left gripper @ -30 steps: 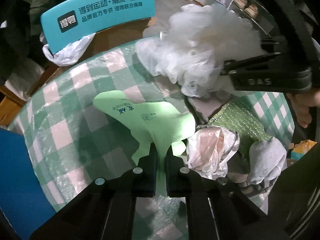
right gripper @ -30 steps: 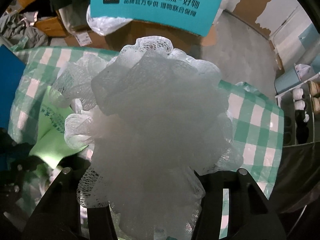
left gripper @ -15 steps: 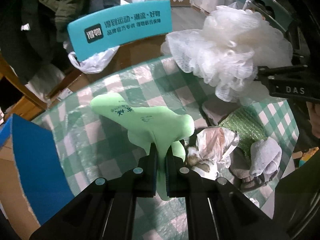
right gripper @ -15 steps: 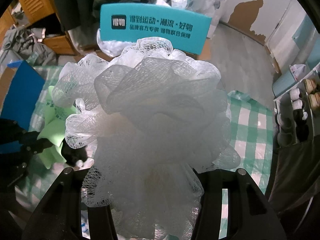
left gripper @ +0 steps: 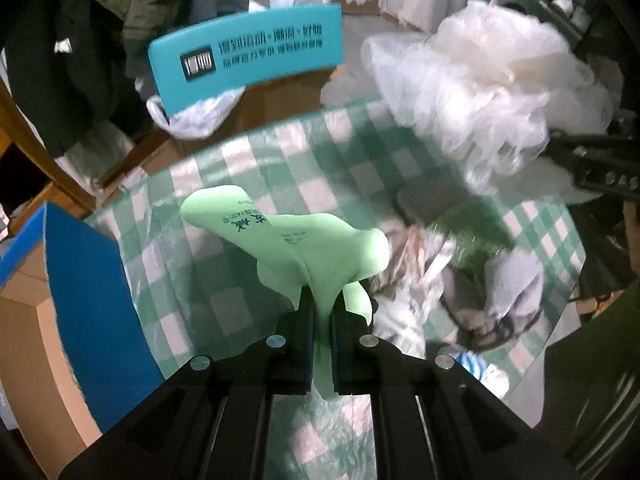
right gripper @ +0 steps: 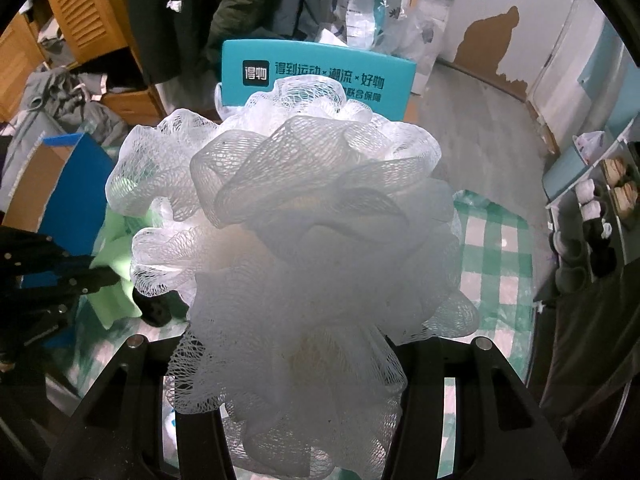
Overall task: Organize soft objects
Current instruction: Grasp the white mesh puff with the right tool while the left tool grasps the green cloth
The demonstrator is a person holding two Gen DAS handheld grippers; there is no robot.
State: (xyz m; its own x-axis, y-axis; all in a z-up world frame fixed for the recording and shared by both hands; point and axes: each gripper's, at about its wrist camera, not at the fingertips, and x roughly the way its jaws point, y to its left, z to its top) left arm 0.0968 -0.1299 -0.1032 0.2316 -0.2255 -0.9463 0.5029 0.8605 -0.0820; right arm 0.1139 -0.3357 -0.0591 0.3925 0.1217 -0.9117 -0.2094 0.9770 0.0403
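Green foam insole, floppy, sits pinched in your left gripper; your right gripper squeezes the airy mesh loofah by its core.

That white bath pouf swallows the middle of the right wrist view, so the fingertips behind it and most of the checked tablecloth are lost, and its lower mesh is a soft blur. Over on the left wrist view the pouf and the pile of cloths on the table smear with motion, too fuzzy to sort piece from piece. The blue box runs off the left edge, and the right gripper is cut by the right edge, jaws unreadable.
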